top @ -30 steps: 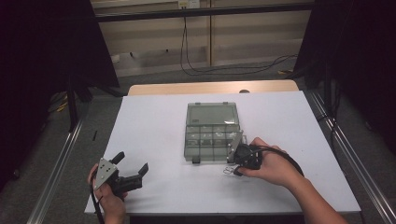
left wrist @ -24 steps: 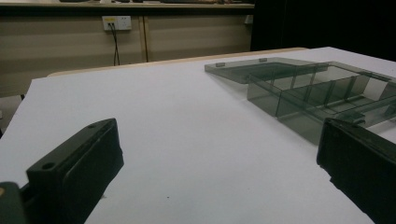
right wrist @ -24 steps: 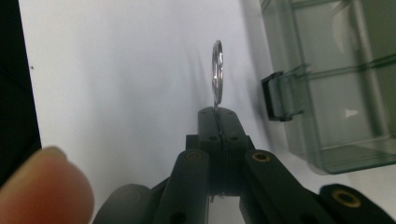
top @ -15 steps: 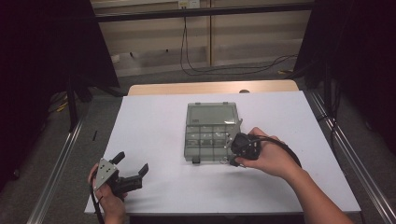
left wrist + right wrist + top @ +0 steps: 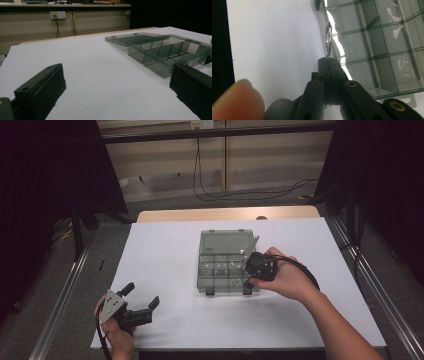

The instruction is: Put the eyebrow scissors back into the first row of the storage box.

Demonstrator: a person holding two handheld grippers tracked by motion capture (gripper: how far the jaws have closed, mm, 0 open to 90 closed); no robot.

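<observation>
On the white table [image 5: 165, 255] the open grey box [image 5: 225, 251] lies mid-table. The right gripper [image 5: 328, 60], jaws pressed together, pinches a small metal ring [image 5: 328, 37] at the box's edge; it should probably drop squarely into one compartment. The left gripper [image 5: 141, 302] rests spread, well apart. The ring is plain in the right gripper view.
</observation>
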